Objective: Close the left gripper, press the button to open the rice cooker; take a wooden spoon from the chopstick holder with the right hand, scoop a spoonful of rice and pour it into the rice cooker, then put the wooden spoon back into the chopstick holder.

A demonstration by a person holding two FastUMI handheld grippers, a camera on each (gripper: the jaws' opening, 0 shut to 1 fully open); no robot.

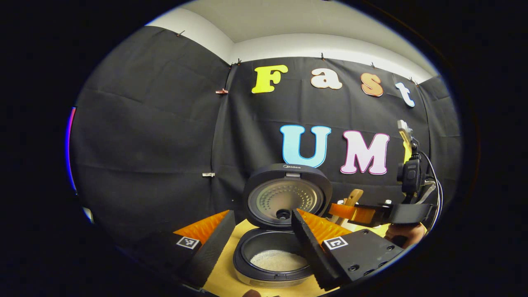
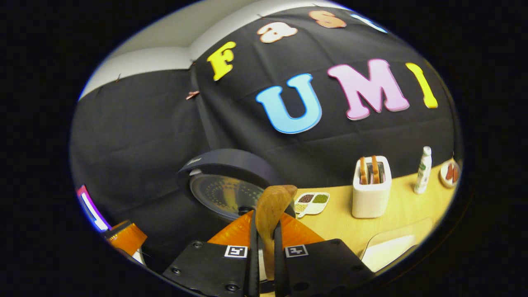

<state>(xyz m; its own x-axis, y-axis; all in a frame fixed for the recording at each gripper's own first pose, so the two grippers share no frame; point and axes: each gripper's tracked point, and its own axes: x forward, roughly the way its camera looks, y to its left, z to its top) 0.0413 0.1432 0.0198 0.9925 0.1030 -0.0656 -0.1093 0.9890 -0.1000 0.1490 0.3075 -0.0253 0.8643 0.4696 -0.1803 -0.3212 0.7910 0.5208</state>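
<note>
The rice cooker point(image 1: 247, 264) stands open, its lid point(image 1: 284, 196) raised and white rice point(image 1: 278, 260) lying in the inner pot. My left gripper point(image 1: 262, 214) hangs open just above the pot, one finger on each side of it. To the right, my right gripper point(image 1: 350, 212) is shut on the wooden spoon point(image 1: 354, 197). In the right gripper view the spoon point(image 2: 272, 206) stands up between the fingers of that gripper point(image 2: 267, 225), with the cooker lid point(image 2: 222, 181) close behind. The white chopstick holder point(image 2: 371, 194), with wooden utensils in it, sits on the table farther right.
A divided dish of grains point(image 2: 311, 202) lies between the cooker and the holder. A white bottle point(image 2: 423, 169) and a small plate point(image 2: 449, 172) stand at the far right. A pale tray point(image 2: 396, 245) lies near the wooden table's front edge point(image 2: 412, 206). A hand point(image 1: 406, 234) holds the right gripper.
</note>
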